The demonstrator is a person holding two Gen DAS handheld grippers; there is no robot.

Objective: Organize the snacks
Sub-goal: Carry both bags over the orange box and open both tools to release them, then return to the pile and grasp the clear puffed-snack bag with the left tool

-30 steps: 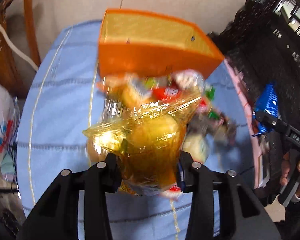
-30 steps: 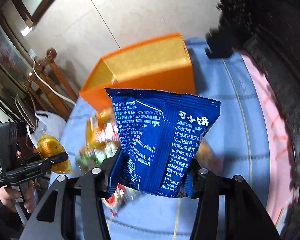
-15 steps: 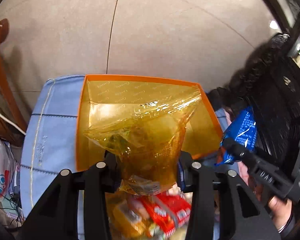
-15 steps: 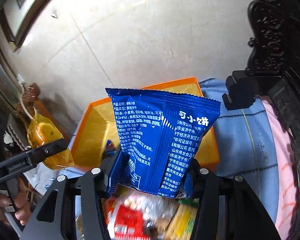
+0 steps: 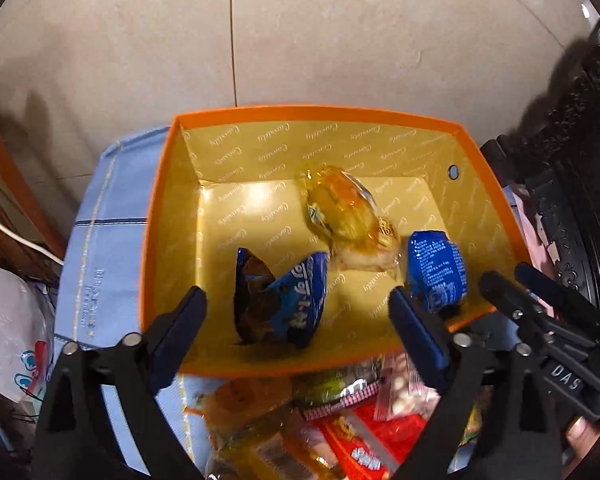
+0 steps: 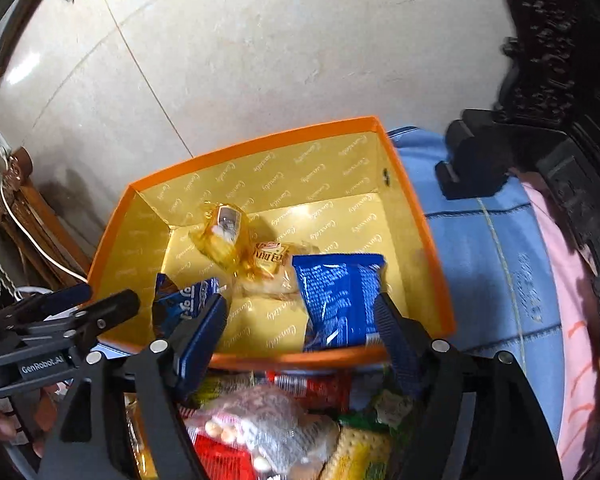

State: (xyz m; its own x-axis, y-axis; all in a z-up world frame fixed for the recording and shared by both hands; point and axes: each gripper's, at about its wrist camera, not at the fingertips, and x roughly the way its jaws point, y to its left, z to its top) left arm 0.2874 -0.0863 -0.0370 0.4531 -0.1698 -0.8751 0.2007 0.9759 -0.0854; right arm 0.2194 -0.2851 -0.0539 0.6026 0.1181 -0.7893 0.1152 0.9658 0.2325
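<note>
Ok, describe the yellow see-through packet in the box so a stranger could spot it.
Find the orange box with the gold lining on the blue cloth. Toward its back wall lies the yellow see-through packet, resting against a pale bread pack. The other two packets there are opaque blue.

Beige tiled floor [image 5: 340,32], dark carved wooden furniture [image 6: 548,60] beside it
</note>
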